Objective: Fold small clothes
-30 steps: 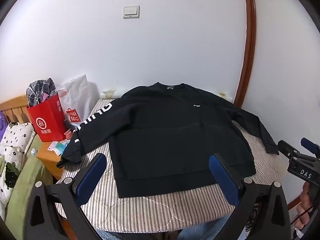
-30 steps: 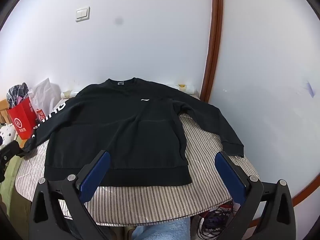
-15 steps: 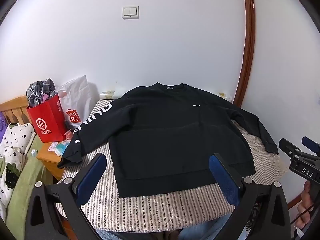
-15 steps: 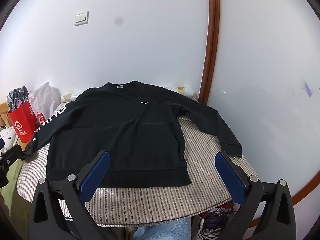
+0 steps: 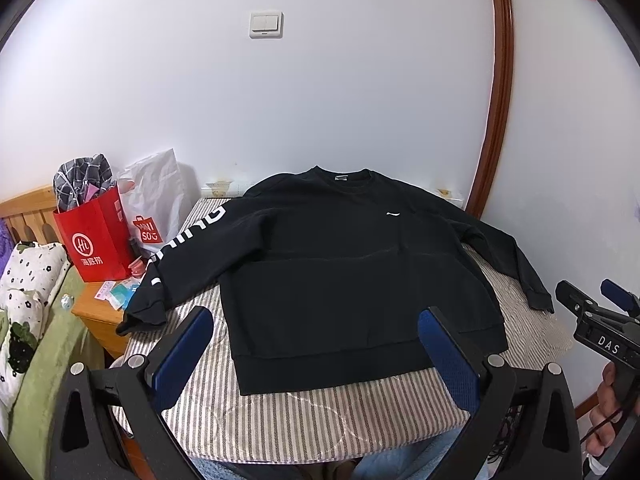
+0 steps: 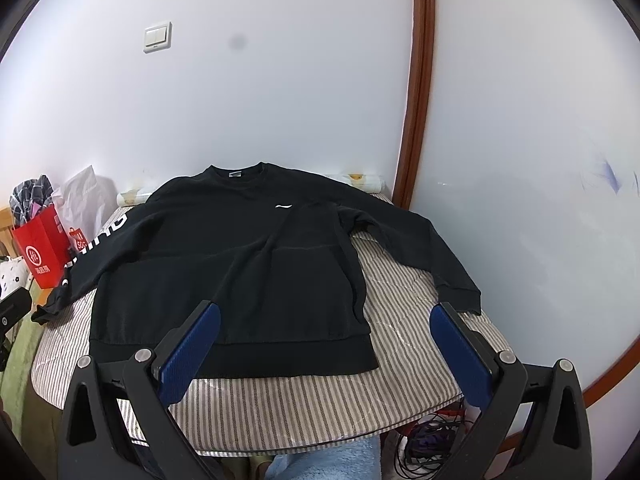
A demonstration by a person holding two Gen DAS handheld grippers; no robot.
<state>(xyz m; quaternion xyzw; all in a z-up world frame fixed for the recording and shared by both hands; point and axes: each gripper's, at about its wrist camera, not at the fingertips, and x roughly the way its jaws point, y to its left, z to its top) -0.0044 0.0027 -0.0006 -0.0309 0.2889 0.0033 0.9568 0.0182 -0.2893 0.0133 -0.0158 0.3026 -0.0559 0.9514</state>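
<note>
A black sweatshirt (image 5: 340, 272) lies flat, front up, on a round table with a striped cloth (image 5: 320, 416); it also shows in the right wrist view (image 6: 240, 272). Both sleeves are spread out, and the left sleeve with white letters (image 5: 180, 248) hangs over the table edge. My left gripper (image 5: 316, 344) is open and empty, held above the hem. My right gripper (image 6: 324, 340) is open and empty, above the hem's right corner. The right gripper also shows at the right edge of the left wrist view (image 5: 596, 312).
A red paper bag (image 5: 94, 236) and a white bag (image 5: 154, 208) stand on a wooden bedside stand (image 5: 100, 312) left of the table. A bed with a green cover (image 5: 36, 344) is at far left. Walls stand close behind and to the right. Cables (image 6: 424, 440) lie under the table.
Both grippers have pulled back and risen a little, so the sweatshirt sits slightly farther off. The sweatshirt has not moved.
</note>
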